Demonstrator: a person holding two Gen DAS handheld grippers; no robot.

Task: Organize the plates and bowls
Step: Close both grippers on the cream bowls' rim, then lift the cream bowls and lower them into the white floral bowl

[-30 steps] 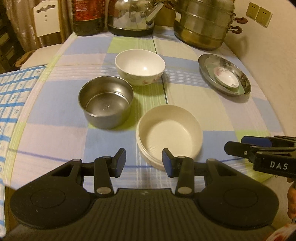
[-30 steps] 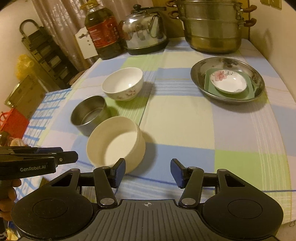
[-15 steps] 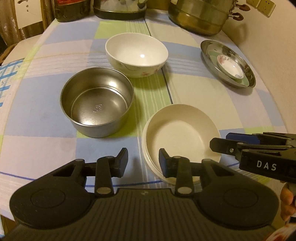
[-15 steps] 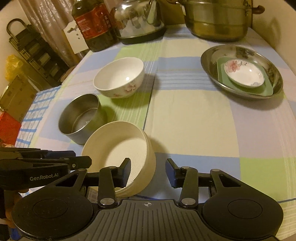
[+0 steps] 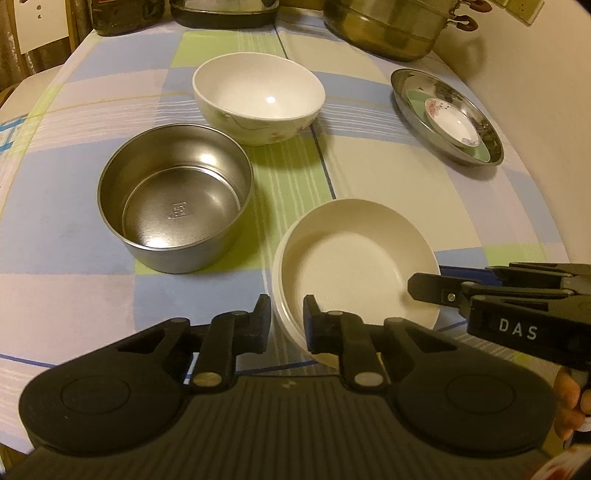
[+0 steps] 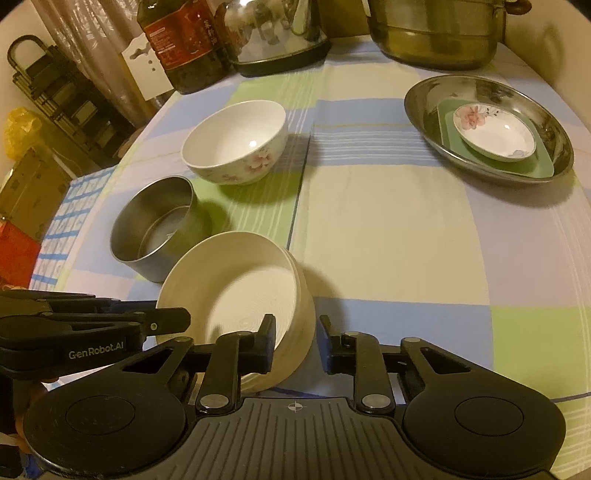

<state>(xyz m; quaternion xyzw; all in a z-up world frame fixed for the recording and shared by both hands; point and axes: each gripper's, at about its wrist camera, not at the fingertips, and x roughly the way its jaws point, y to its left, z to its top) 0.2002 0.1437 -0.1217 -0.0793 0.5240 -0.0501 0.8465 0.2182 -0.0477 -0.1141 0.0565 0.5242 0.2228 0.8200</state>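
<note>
A cream bowl (image 5: 354, 258) sits nearest me on the checked tablecloth. My left gripper (image 5: 286, 317) is open and straddles its near left rim, one finger inside, one outside. My right gripper (image 6: 295, 334) is open and straddles its right wall (image 6: 299, 314) the same way. A steel bowl (image 5: 173, 195) stands left of it, and a white flowered bowl (image 5: 258, 96) behind. At the far right a steel plate (image 5: 447, 114) holds a green plate (image 6: 495, 144) and a small flowered dish (image 6: 495, 131).
A big steel pot (image 6: 436, 29), a kettle (image 6: 273, 33) and an oil bottle (image 6: 181, 44) line the table's far edge. A wall runs along the right side. Black racks (image 6: 55, 96) and boxes stand off the table's left side.
Both grippers have moved forward and down onto the cream bowl. Their jaws have narrowed and now straddle its rim on opposite sides. The bowls have not moved.
</note>
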